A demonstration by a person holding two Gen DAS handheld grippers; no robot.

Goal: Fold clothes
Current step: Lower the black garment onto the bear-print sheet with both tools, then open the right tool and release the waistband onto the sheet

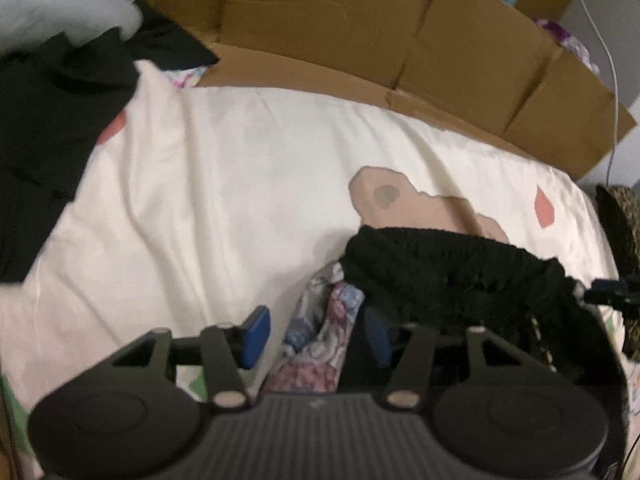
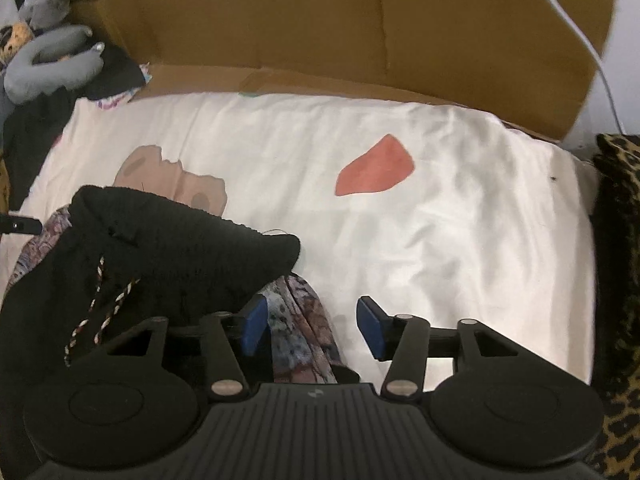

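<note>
Cream bedsheet (image 2: 440,208) backed by cardboard (image 2: 320,28). Patterned garment with black waistband (image 2: 180,256) bunched at sheet's near edge, unfolded. Left gripper (image 1: 316,336) and right gripper (image 2: 312,326) straddle its corners, jaws apart, unclamped. Folding barely begun, by my reading.

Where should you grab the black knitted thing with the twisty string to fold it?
Probably by the black knitted garment's thick ribbed hem, at its two end corners, one tool per corner. That hem runs straight across and is bunched up off the white sheet, so each tool could come down from above and slide its pads around the edge. Stay clear of the twisted cord.
</note>
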